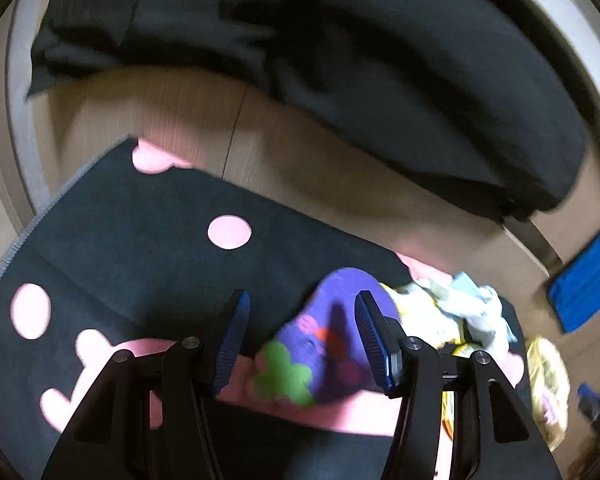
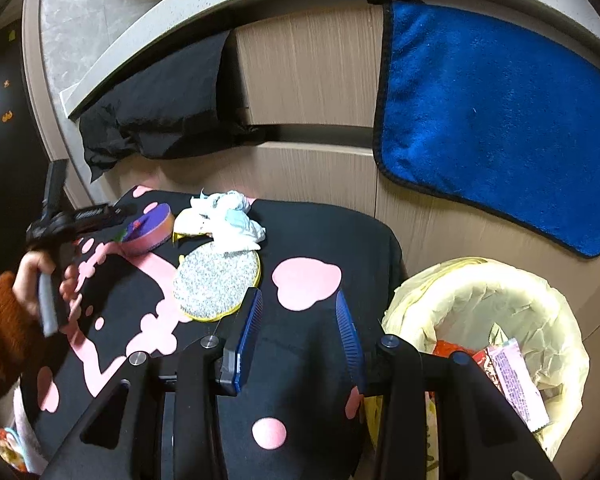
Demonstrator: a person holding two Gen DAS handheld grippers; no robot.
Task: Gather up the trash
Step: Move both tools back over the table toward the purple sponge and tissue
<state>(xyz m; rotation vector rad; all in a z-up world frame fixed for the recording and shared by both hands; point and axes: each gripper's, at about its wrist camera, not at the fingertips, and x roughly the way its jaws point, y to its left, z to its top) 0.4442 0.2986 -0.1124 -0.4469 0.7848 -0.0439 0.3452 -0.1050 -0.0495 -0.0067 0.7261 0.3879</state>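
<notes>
Trash items, grouped at the far end of a black mat with pink shapes (image 2: 308, 216):
- Round purple object (image 1: 332, 332) with green and red markings on top and a pink and orange side wall (image 2: 148, 232); lies on the mat. In the left wrist view it sits between the spread fingers of the left gripper (image 1: 300, 340), neither pad visibly touching it; view blurred.
- Crumpled white and pale blue tissue (image 2: 230, 220), just right of the purple object, resting partly on a yellow wrapper (image 2: 184, 226) and touching the top edge of the disc below.
- Round speckled grey disc with yellow rim (image 2: 216, 282), flat on the mat, nearest the right gripper.

Grippers:
- Left gripper: jaws wide apart, nothing clamped; held by a hand (image 2: 40, 280) with an orange knitted sleeve, seen at the left of the right wrist view.
- Right gripper (image 2: 300, 320): jaws parted and empty, above bare mat, just short of the disc, blue pads facing each other.

Surroundings:
- Bin with pale yellow liner (image 2: 500, 312), beside the mat's right edge; holds a red wrapper and a pink printed packet (image 2: 516, 384).
- Blue towel with black edging (image 2: 492, 120), hanging on beige wood-grain cabinet fronts (image 2: 312, 68).
- Black cloth (image 2: 160, 108), draped below the pale counter edge (image 2: 172, 36), well left of the towel.
</notes>
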